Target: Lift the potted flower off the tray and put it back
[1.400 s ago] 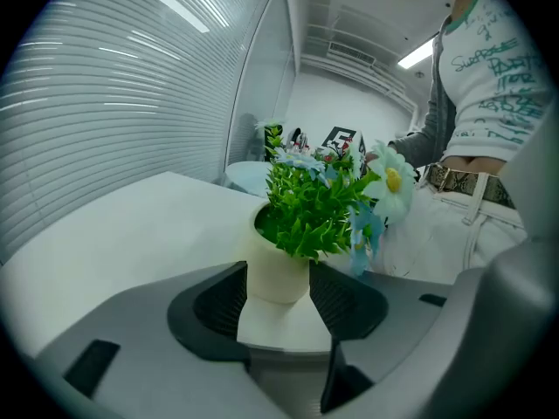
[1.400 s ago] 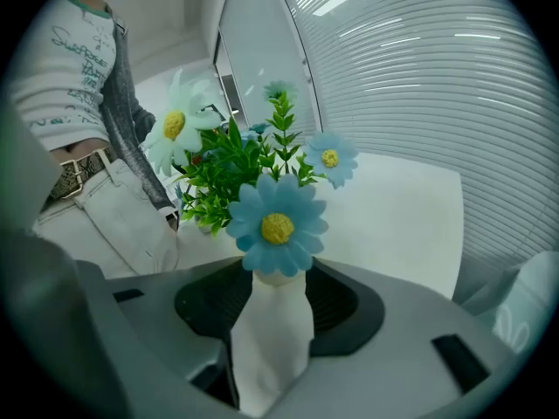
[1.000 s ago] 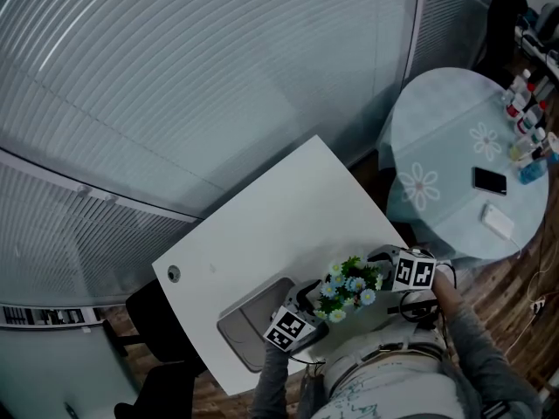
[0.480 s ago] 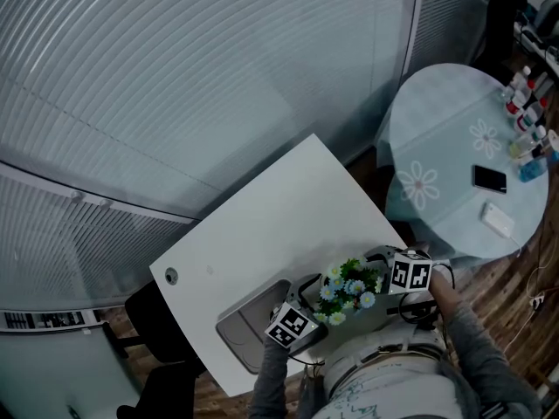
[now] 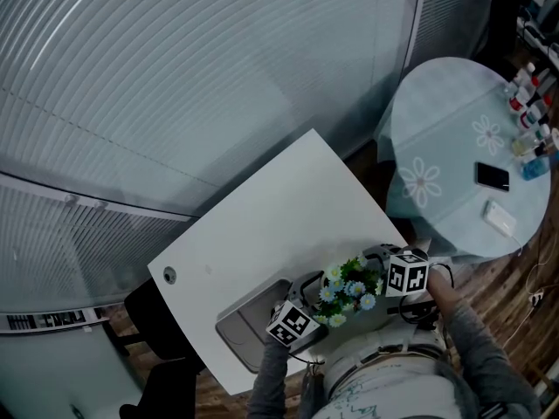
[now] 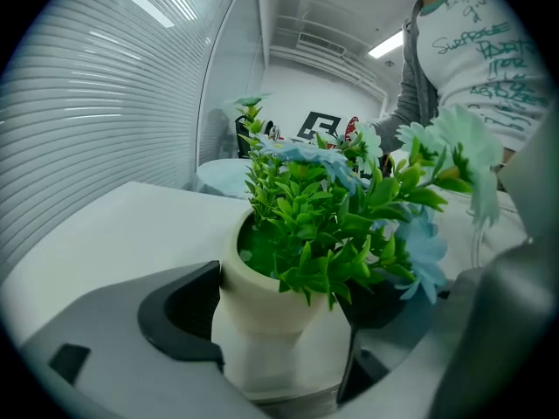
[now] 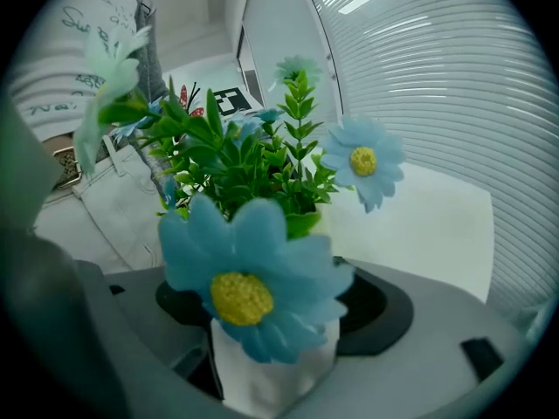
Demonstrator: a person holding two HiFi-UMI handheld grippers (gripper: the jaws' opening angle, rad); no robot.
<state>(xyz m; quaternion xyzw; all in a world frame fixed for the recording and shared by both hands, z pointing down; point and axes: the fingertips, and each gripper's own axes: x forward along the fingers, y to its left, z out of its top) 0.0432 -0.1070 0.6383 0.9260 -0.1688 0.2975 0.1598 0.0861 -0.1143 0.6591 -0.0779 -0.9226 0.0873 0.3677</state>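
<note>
The potted flower [image 5: 349, 286], a cream pot with green sprigs and pale blue daisies, stands near the front edge of the white tabletop [image 5: 271, 225]. It sits directly between the two grippers, which face it from opposite sides.

The left gripper [image 6: 275, 321] has its jaws set wide on either side of the pot. They have just been opening, and the dark pads stand close beside the pot's wall without clamping it. The right gripper [image 7: 275, 321] is the same: its jaws are spread wide and have just been opening. The pot's white base lies between them, and a large blue daisy hangs in front of it.

The grey tray [image 5: 249, 317] lies on the far side of the left gripper from the pot. As far as the head view shows, the pot is off the tray.

Beyond the right gripper, well apart, is a round table [image 5: 437, 129] with a pale flowered cloth. It carries a phone [image 5: 492, 176] and a row of small bottles [image 5: 528, 120].
</note>
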